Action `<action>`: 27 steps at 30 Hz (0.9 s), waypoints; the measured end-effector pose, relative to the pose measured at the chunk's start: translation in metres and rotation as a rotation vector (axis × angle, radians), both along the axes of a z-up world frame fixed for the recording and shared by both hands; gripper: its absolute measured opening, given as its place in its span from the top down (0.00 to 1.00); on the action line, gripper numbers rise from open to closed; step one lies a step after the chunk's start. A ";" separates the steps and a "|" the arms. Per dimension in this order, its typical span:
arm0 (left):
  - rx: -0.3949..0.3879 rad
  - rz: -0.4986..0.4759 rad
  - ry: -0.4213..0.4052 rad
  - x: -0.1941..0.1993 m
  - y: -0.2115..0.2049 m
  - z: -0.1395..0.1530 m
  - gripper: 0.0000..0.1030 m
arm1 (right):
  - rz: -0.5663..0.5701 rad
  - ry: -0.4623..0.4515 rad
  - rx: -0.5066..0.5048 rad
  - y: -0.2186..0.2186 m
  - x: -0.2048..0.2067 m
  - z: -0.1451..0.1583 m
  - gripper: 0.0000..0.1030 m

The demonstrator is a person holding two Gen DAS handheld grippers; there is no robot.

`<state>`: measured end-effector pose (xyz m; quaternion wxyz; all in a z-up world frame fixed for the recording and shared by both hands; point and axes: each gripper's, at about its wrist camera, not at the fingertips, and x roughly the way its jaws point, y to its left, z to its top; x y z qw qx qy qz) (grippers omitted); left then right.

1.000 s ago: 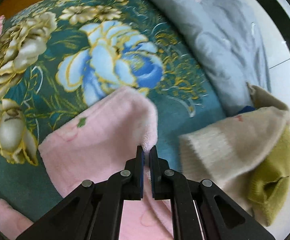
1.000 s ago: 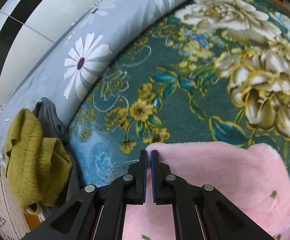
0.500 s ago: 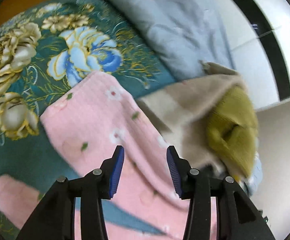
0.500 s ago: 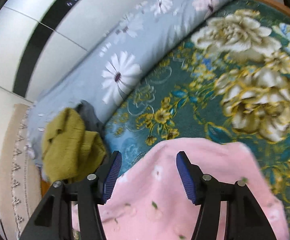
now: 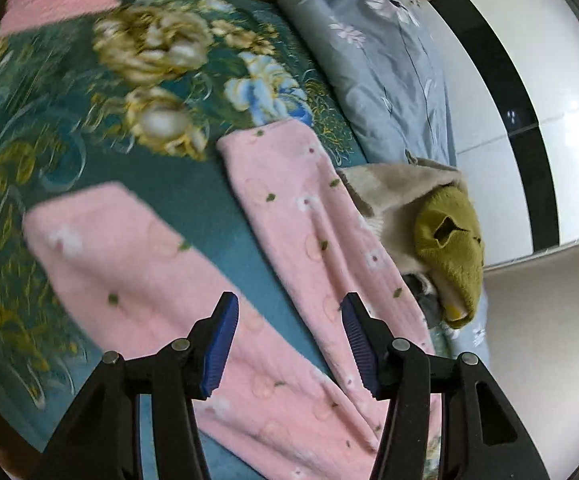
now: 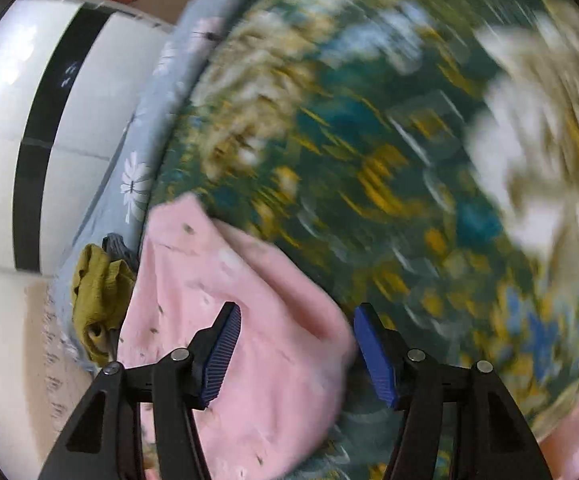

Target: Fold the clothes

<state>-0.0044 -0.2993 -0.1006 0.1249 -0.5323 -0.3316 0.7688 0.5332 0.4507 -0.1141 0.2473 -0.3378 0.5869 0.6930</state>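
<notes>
so both your grippers are spread wide right now with nothing between the pads. left gripper (image 5: 289, 344) is hanging over the pink fleece pants (image 5: 309, 248), which are spread on the green floral blanket (image 5: 89, 120), and the right gripper (image 6: 297, 352) is over the same pink fabric from the other side, though that view is smeared with motion blur so don't trust fine detail there.

the thing that matters: in the left view the pants split into two legs. one leg (image 5: 321, 240) runs long and narrow away from you, up and a bit left, ending in a cuff near the blue flower. the other leg (image 5: 121, 264) fans off to the left, with a wedge of bare blanket between them. your left jaws straddle the spot where that wedge narrows toward the crotch, so the long axis of the near leg lies pretty much along where the left tool is pointing, just right of centre.

right side, the pink cloth sits under the left pad and centre, with its edge falling just short of the right pad.

my guess is the legs get laid one on the other, but whether that's the plan i can't tell from this.

watch the heap at the bed edge, the beige garment (image 5: 389, 188) and olive knit (image 5: 449, 240) touch the right leg's side, and the grey floral quilt (image 5: 389, 80) is behind that.
</notes>
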 end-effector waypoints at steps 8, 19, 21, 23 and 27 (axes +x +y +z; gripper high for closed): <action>0.005 0.076 -0.036 0.028 -0.021 -0.006 0.47 | -0.033 0.076 -0.120 -0.020 0.004 -0.035 0.39; 0.075 0.234 -0.060 0.040 -0.074 -0.020 0.46 | -0.053 0.058 -0.003 -0.005 -0.001 -0.002 0.83; 0.073 0.267 -0.055 0.041 -0.087 -0.023 0.46 | -0.075 0.009 -0.002 -0.001 0.006 -0.006 0.83; 0.043 0.299 -0.075 0.041 -0.103 -0.031 0.42 | -0.089 -0.031 -0.025 -0.002 0.010 -0.016 0.83; -0.010 0.365 -0.122 0.043 -0.130 -0.051 0.42 | -0.115 -0.065 -0.038 -0.008 0.009 -0.023 0.83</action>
